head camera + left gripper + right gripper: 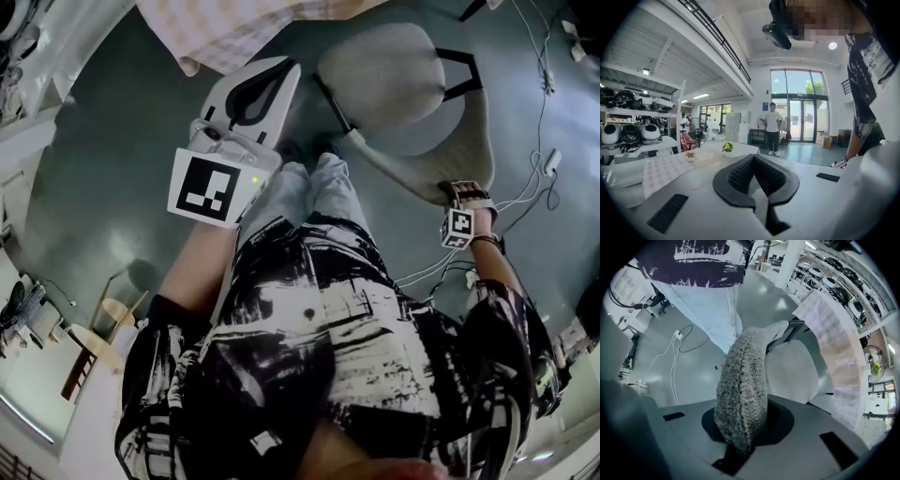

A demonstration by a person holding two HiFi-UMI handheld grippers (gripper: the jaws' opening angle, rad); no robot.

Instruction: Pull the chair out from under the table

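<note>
Grey woven back of one chair pinched in right tool; left tool closed, empty.

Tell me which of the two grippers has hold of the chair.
The right gripper: its jaws are shut on the chair's grey fabric backrest. The left gripper holds nothing.

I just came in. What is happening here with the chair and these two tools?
A person stands over a chair next to a table. The right claw points down and is shut on the top of the backrest. The left claw is shut, holds nothing and touches nothing. The seat lies mostly in the open beside the table edge, so the chair looks largely pulled out.
</note>
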